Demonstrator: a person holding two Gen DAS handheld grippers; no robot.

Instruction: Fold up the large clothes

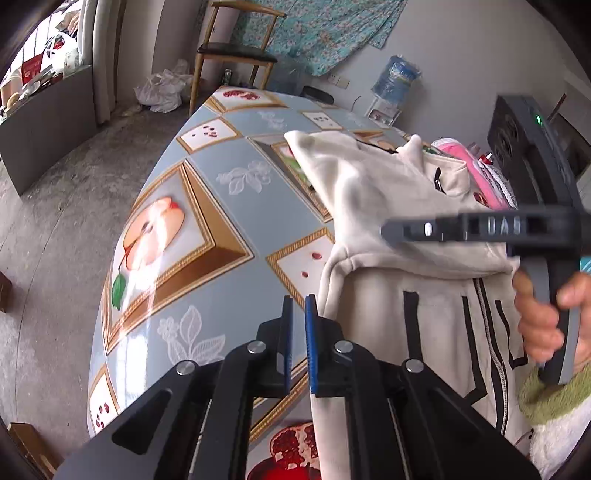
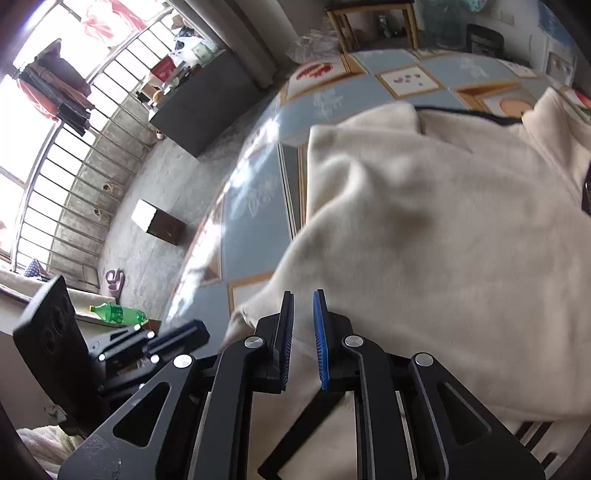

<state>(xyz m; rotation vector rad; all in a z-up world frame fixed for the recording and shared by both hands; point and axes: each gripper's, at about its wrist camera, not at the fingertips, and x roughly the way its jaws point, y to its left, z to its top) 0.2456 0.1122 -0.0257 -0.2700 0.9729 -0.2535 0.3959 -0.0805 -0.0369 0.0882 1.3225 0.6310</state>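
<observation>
Lying beside slightly parted left tongs (image 1: 299,306), cream hoodie (image 1: 388,192).

Wooden chair (image 1: 236,48), water jug (image 1: 397,79) (blue), green bottle (image 2: 117,313), floral cloth (image 1: 321,29).

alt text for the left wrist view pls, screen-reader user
A cream zip-up hoodie with black trim lies on a table covered in a fruit-print cloth. The left tool hovers at its edge, pads slightly apart with nothing between them. The right tool reaches over the hoodie from the right.
</observation>
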